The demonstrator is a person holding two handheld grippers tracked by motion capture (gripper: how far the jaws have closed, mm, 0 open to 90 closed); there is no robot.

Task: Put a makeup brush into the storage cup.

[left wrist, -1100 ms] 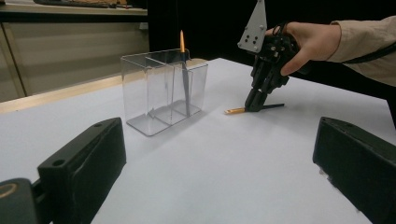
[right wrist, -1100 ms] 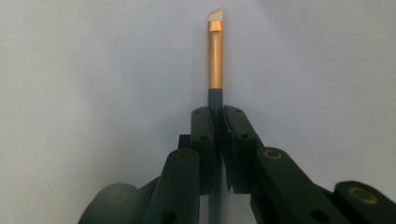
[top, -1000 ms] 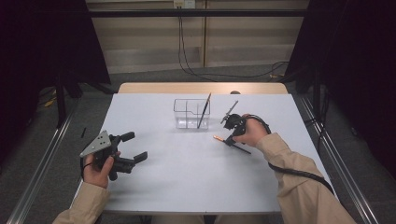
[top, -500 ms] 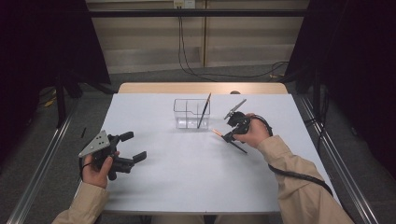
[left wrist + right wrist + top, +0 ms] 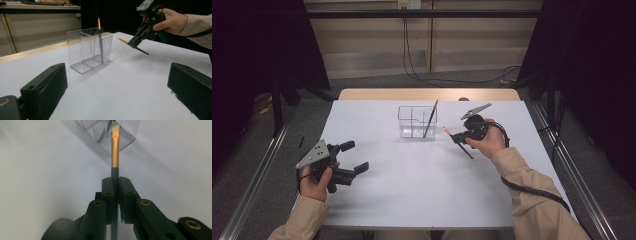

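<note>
Clear plastic forms the organizer (image 5: 417,121), a small open-topped box with inner dividers that stands near the far middle of the white counter (image 5: 412,190); one dark brush (image 5: 430,118) already leans in its right-hand compartment, tip up. The right claw (image 5: 459,136) is clamped on a second brush (image 5: 115,150), gripping the dark handle just below the gold ferrule, with the bristle end pointing toward the organizer and the handle tail trailing back and down, clear of the counter. This brush is in the air just to the right of the organizer, not yet over its rim. The left claw (image 5: 354,156) rests near the left front of the counter with its jaws apart and nothing between them, well away from the work. To complete the insertion cleanly, judged from this position: raise the held brush until its lower end clears the organizer wall, bring it over a compartment, and tilt it toward upright before lowering. Avoid striking the brush already standing there, since the box looks light and could slide or tip. Release only once the lower end rests on the floor of the compartment.
</note>
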